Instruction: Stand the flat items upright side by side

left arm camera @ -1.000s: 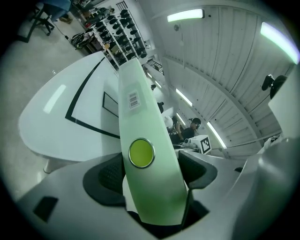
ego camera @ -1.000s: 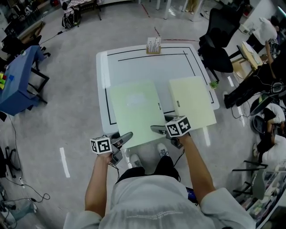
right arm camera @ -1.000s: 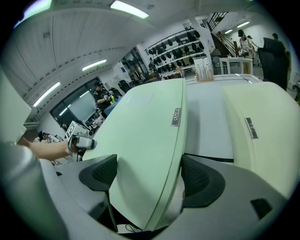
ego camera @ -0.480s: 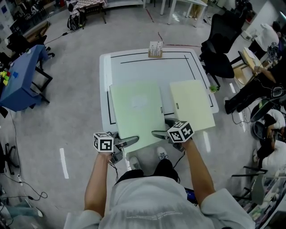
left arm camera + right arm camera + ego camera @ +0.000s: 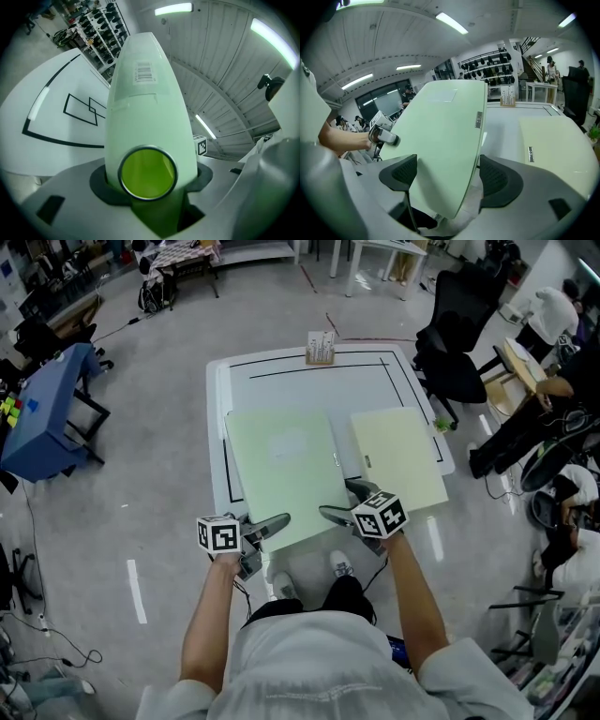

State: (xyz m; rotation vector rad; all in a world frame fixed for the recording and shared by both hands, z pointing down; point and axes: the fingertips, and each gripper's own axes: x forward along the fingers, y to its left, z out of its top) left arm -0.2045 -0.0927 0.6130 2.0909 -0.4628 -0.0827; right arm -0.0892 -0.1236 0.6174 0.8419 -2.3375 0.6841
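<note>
Pick-up of the green file (image 5: 281, 470) is judged to be the step in hand: neither flat item has yet been stood upright. The file is laid on the white table (image 5: 309, 381) with its 6 o'clock end overhanging the near edge, and in the right gripper view that end is seen tilted up off the surface. The yellow file (image 5: 398, 457) is laid flat just beside it at 3 o'clock, parted by a narrow strip of table. A small holder (image 5: 321, 346) is set at the table's 12 o'clock edge.

The left gripper (image 5: 270, 527) is applied at the file's 7 o'clock corner. Its jaws have just been closing, and the file's thick edge, with a metal-rimmed round hole (image 5: 147, 173), is seen filling the space between them. The dark pads are pressed to both sides, so the file is taken to be clamped at a fairly wide opening.

The right gripper (image 5: 336, 501) is placed at the 5 o'clock corner. Its jaws are spread well apart, the file's corner is passed obliquely between them, and no pad is seen pressing, so nothing is gripped there.

For the next move, a firm hold by the right gripper would be called for. The 6 o'clock end should then be raised until the file is balanced on its far edge, with room kept at 3 o'clock for the yellow file.
</note>
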